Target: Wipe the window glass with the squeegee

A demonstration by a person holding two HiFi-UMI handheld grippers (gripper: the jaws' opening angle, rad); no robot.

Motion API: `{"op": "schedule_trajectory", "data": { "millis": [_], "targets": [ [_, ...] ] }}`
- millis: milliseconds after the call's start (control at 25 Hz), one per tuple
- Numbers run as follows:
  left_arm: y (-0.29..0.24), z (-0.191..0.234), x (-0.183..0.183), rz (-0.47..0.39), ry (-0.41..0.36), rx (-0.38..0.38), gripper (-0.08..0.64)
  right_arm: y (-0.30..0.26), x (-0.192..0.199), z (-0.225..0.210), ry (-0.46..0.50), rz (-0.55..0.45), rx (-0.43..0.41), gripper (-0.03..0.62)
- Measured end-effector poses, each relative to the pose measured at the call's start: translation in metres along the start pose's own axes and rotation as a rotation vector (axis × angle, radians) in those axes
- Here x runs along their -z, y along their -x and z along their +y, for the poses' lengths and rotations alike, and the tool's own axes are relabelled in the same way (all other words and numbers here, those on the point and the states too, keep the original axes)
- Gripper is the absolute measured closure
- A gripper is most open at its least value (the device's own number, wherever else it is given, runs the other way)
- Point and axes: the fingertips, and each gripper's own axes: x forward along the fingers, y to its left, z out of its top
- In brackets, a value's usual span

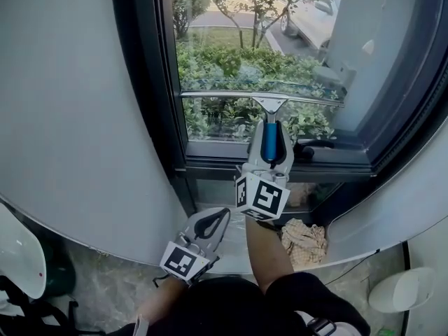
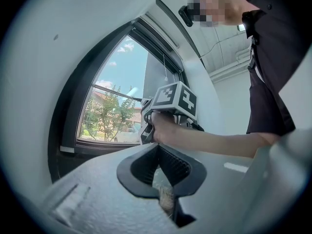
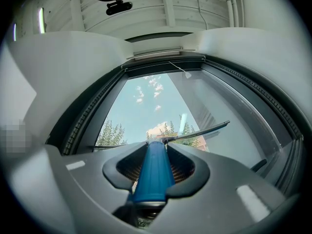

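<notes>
Squeegee [image 1: 269, 105]: the blade [image 1: 231, 94] lies level against the lower window glass [image 1: 224, 54], centre of frame, just above the sill [image 1: 210, 161]. The right claw [image 1: 270, 137] is clenched on the blue handle [image 3: 152, 172]. The left claw [image 1: 224, 214], lower left, is closed on nothing. Expect a light, rigid tool with a soft rubber edge. Hold the handle mid-length; smooth plastic may twist under pressure.

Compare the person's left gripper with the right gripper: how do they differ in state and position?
The right gripper is shut on the blue handle of the squeegee. The left gripper is shut with nothing between its jaws. The right gripper reaches up to the window glass, while the left gripper hangs lower, away from the glass. Both point toward the window.
</notes>
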Motion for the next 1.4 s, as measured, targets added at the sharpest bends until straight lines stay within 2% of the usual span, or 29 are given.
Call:
{"op": "schedule_trajectory", "data": {
  "millis": [1400],
  "targets": [
    [0.016,-0.007,0.004,0.009,0.017,0.002,0.558,0.018,0.030,-0.002,0.003,0.082,0.032,0.462]
  ]
}}
